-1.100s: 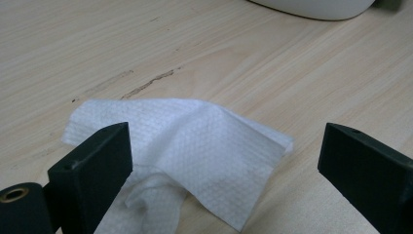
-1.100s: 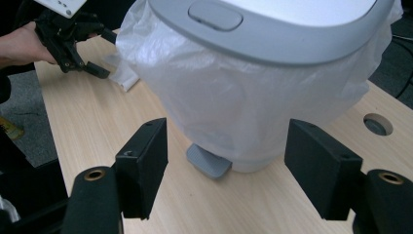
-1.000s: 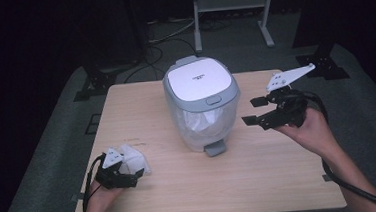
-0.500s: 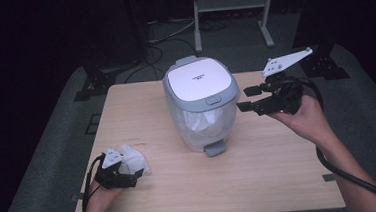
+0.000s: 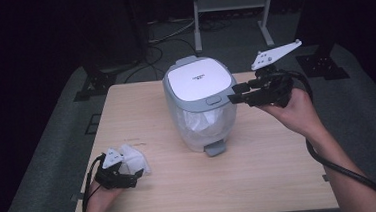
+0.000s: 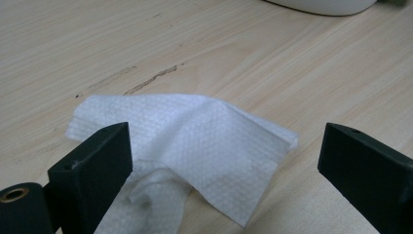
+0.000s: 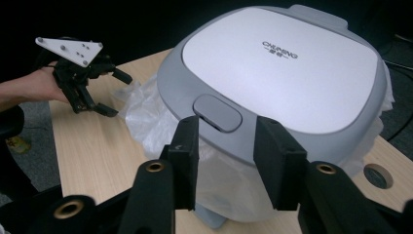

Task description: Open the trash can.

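While the lidded bin [image 5: 201, 105] stands shut in the middle of the worktop [image 5: 261, 181] in the high view, the work looks to be at its start: the white tissue [image 5: 132, 161] lies near the left front corner, well apart from the bin, and nothing has gone in. The left gripper [image 5: 135, 175] rests low just beside the tissue, and the right gripper [image 5: 235, 93] hangs level at the bin's right side, its tips close to the lid's rim. In the left gripper view, the jaws stand wide apart, one on either side of the crumpled tissue [image 6: 195, 151], which lies flat on the wood; the pads do not press on it, so the pick-up is not yet made. In the right gripper view, the jaws have just been closing and now stand partly shut with nothing between them, aimed at the grey push button [image 7: 217, 113] on the front edge of the lid [image 7: 282, 73]; the clear liner bag [image 7: 146, 117] bulges out under the rim, and the left gripper [image 7: 104, 92] shows farther off over the tissue. By my judgement everything is left: press the button to open the lid, close on the tissue, carry it across and drop it into the liner.
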`<state>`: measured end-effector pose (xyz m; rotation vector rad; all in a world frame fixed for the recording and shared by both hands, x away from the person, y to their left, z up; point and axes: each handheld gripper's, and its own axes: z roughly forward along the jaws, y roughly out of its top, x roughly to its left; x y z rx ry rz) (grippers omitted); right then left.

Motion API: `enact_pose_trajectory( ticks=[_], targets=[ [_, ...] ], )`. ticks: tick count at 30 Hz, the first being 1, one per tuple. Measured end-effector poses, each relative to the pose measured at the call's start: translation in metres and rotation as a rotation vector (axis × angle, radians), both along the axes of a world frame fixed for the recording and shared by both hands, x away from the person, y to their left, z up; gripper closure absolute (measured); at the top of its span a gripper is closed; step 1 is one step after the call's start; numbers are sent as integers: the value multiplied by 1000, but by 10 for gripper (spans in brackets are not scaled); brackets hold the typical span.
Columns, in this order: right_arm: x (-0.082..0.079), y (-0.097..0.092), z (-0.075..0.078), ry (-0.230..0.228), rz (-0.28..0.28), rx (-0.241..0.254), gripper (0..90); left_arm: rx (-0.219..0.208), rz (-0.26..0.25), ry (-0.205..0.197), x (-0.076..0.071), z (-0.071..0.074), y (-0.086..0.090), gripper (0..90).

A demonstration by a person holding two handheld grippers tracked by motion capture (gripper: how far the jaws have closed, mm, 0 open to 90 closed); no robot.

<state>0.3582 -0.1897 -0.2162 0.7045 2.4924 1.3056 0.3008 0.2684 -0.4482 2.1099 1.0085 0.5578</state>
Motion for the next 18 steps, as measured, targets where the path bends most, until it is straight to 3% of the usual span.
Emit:
enact_pose_trajectory(
  ticks=[18],
  targets=[
    [16,34,-8,15,33,-19,816,0,-2,-2,0,0,0,45]
  ],
)
